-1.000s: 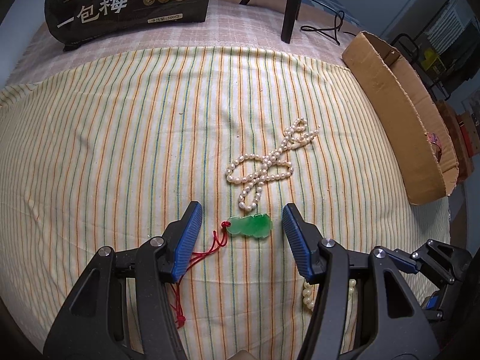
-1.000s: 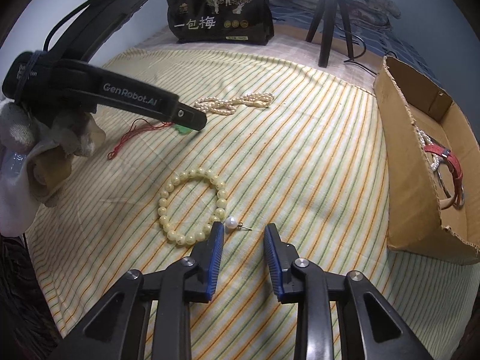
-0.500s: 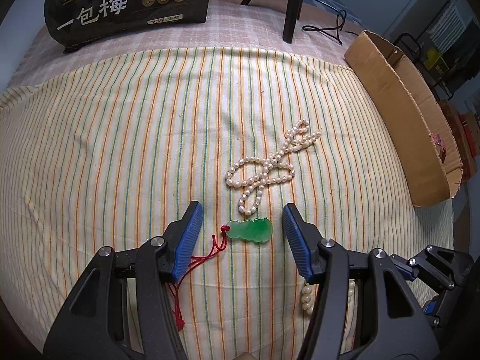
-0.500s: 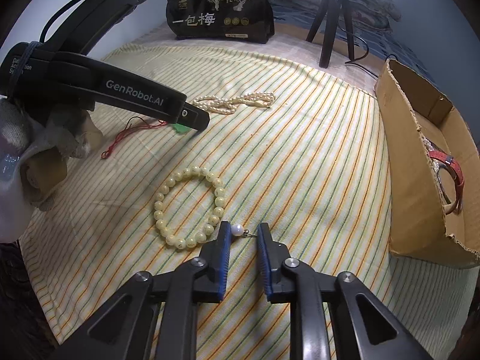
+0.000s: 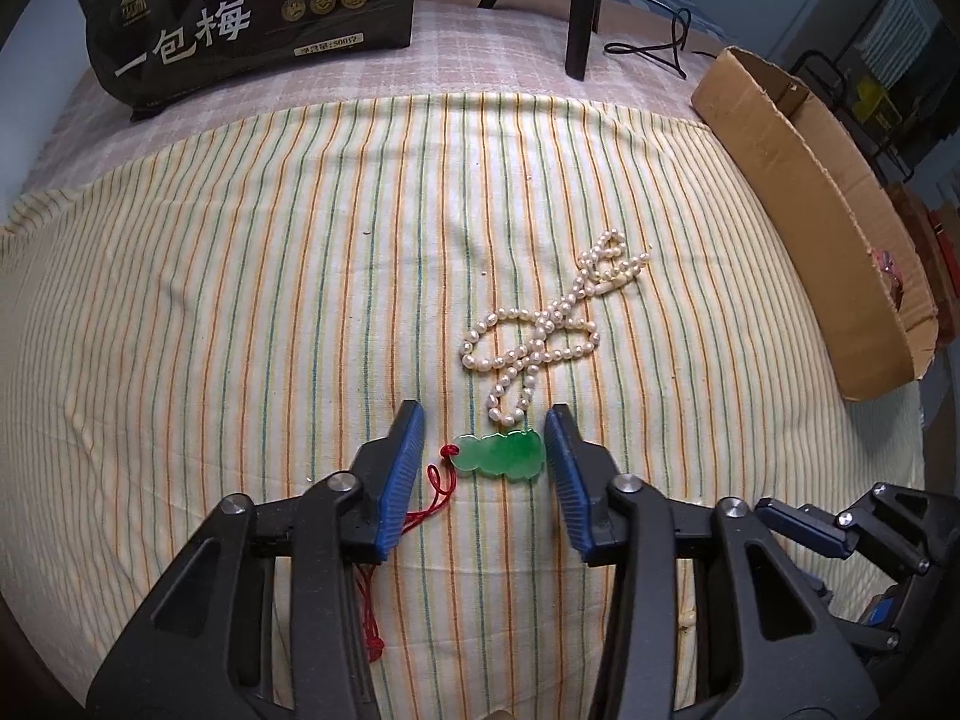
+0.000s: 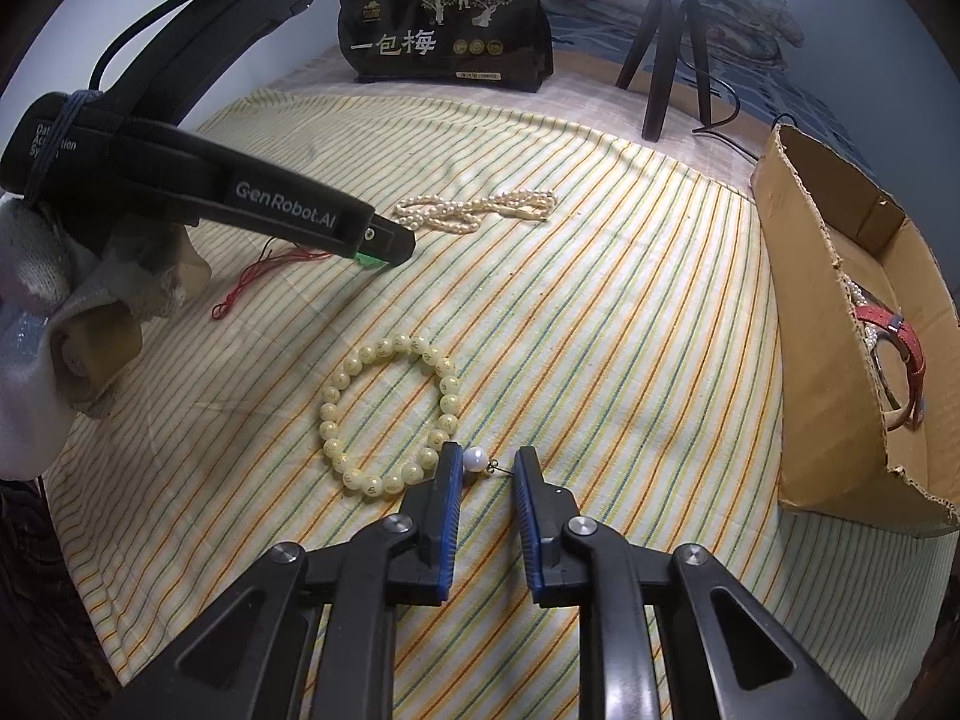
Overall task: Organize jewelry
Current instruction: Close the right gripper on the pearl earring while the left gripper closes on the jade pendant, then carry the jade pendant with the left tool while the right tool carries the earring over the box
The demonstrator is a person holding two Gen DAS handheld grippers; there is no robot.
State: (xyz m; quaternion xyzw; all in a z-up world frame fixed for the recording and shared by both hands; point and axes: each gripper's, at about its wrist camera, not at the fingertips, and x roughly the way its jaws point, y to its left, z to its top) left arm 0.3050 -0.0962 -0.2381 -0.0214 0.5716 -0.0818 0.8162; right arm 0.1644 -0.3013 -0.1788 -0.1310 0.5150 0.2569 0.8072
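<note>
A green jade pendant [image 5: 501, 455] on a red cord [image 5: 429, 492] lies on the striped cloth between the jaws of my left gripper [image 5: 485, 429], which is open with the right pad close to the pendant. A white pearl necklace [image 5: 543, 339] lies just beyond it; it also shows in the right wrist view [image 6: 480, 210]. My right gripper [image 6: 487, 461] is open, narrowly, around a pearl earring [image 6: 477, 461] with a small metal pin. A yellow bead bracelet [image 6: 387, 414] lies just left of the earring.
A cardboard box [image 6: 810, 324] stands at the right and holds a red-strapped watch [image 6: 900, 354] and pearls. A black snack bag [image 5: 252, 18] and a tripod [image 5: 582, 0] stand at the back. The gloved left hand [image 6: 66, 312] is at the left.
My left gripper has moved forward and narrowed around the jade pendant. My right gripper has moved forward so the pearl earring sits between its jaws, and the jaws have narrowed.
</note>
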